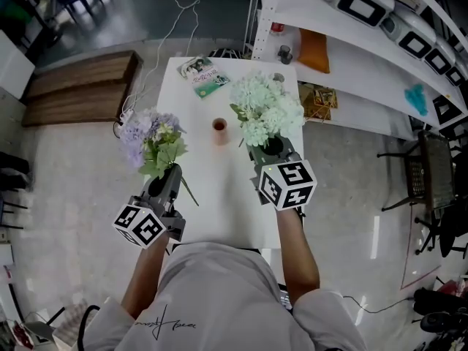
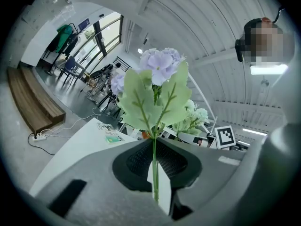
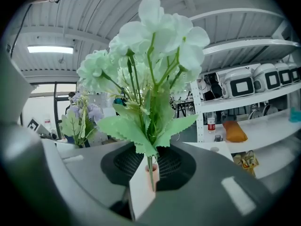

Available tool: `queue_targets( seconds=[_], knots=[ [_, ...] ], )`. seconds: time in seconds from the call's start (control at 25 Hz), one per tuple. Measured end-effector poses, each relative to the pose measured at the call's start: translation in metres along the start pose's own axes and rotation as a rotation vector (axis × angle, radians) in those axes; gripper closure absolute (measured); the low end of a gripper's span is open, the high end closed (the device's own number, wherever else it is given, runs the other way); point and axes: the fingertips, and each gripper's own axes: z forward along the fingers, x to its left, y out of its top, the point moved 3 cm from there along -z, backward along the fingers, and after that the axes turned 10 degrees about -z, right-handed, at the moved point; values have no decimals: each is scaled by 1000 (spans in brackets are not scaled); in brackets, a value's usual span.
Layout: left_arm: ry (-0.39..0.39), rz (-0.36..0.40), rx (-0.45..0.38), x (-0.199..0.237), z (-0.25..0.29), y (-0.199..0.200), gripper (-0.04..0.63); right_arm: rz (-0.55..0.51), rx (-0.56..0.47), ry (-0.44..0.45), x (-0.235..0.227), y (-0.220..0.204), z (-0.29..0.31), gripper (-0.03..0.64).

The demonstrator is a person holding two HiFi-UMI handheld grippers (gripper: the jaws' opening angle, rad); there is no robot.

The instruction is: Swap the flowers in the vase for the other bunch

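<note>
Nearest the lens sits the person's grey shirt, low in the head view, with both forearms reaching up the frame over the white counter (image 1: 219,196).

The left hand-held gripper (image 1: 165,178) is pinched shut on the single thin stem of the purple bunch (image 1: 150,141), left of centre. The right hand-held gripper (image 1: 272,149) is clamped on the stems of the white bunch (image 1: 265,108), right of centre. Between them, at the middle of the frame, the vase (image 1: 220,131) stands empty on the counter, apart from both bunches.

The main risk I see is at the vase. It looks small, light and narrow-mouthed, so a stem that catches its rim could tip it. Both bunches look top-heavy on slim, smooth stems, so either could swivel or slip in its pinch. Nothing here shows which bunch came out, so the wrong one could go back in.

The flowers look artificial, with soft cloth-like petals in rounded clusters and flat saw-edged leaves. The vase is a terracotta-coloured cylinder, the counter is smooth and matt, and the jaws are grey with dark ribbed pads.
</note>
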Motion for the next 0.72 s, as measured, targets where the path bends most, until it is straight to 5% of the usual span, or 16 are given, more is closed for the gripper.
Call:
queue_targets(
  seconds=[0.72],
  knots=[
    [39,23,21,-1,12,-5,580,101,48,-3,7,-36,-29,539]
  ],
)
